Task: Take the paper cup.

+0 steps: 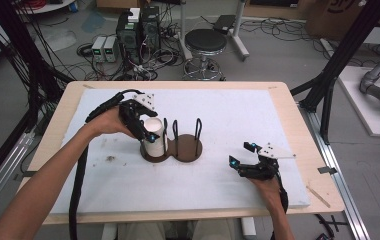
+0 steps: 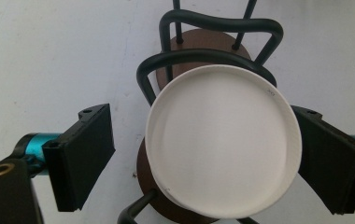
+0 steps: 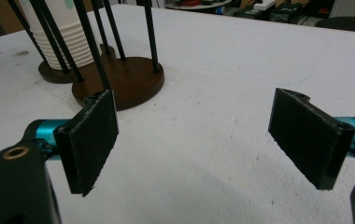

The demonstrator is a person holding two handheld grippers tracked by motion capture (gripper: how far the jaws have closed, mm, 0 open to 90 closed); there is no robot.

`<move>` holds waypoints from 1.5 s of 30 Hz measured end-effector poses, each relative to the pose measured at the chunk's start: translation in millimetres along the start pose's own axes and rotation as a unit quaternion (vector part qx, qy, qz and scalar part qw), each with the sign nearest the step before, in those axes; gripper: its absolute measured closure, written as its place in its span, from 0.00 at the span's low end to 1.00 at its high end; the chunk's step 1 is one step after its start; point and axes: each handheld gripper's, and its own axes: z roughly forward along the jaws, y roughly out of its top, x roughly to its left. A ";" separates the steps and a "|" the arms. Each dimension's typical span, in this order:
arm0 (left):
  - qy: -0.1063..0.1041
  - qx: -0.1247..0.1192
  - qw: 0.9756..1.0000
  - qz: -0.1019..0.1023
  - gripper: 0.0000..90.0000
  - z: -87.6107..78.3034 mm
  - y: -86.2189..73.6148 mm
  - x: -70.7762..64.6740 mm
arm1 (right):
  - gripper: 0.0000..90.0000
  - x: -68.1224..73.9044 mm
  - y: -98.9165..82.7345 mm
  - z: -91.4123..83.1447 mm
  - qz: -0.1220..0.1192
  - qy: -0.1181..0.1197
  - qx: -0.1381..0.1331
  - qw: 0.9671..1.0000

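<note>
Cup (image 2: 223,140): white, upright in the left ring of the rack (image 1: 184,150) on the desk (image 1: 278,100).
Left tool (image 2: 203,158): jaws apart, straddling the cup, left pad clear.
Right tool (image 3: 196,140): jaws wide, nothing between.

cup (image 2: 222,144) base hidden, holder (image 2: 185,51) partly covered

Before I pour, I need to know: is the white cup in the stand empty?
Empty: the left gripper view looks straight into the cup, showing a bare white bottom.

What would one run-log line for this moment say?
left gripper: open around white paper cup, in wire holder | right gripper: open, holding nothing, above table
</note>
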 end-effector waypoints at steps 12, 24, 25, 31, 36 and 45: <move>-0.015 0.017 1.000 -0.008 0.26 3.2 -2.5 0.6 | 0.18 0.0 0.1 0.2 0.000 0.000 0.001 1.000; -0.023 0.022 0.999 -0.019 0.32 3.4 -2.3 -0.6 | 0.18 0.1 0.1 0.5 -0.002 -0.001 0.002 1.000; -0.023 0.022 0.999 -0.020 0.33 3.3 -2.2 -0.6 | 0.18 0.3 0.2 0.4 -0.001 0.000 0.003 1.000; -0.021 0.022 0.999 -0.020 0.33 0.7 -0.6 -0.8 | 0.18 0.5 0.2 0.6 -0.001 0.000 0.003 1.000; -0.019 0.025 0.999 -0.019 0.35 -4.8 3.1 0.0 | 0.18 0.7 0.3 0.9 -0.001 -0.001 0.004 1.000; -0.016 0.026 0.999 -0.023 0.38 -12.6 6.9 -1.0 | 0.18 1.0 0.4 0.9 -0.002 -0.001 0.006 1.000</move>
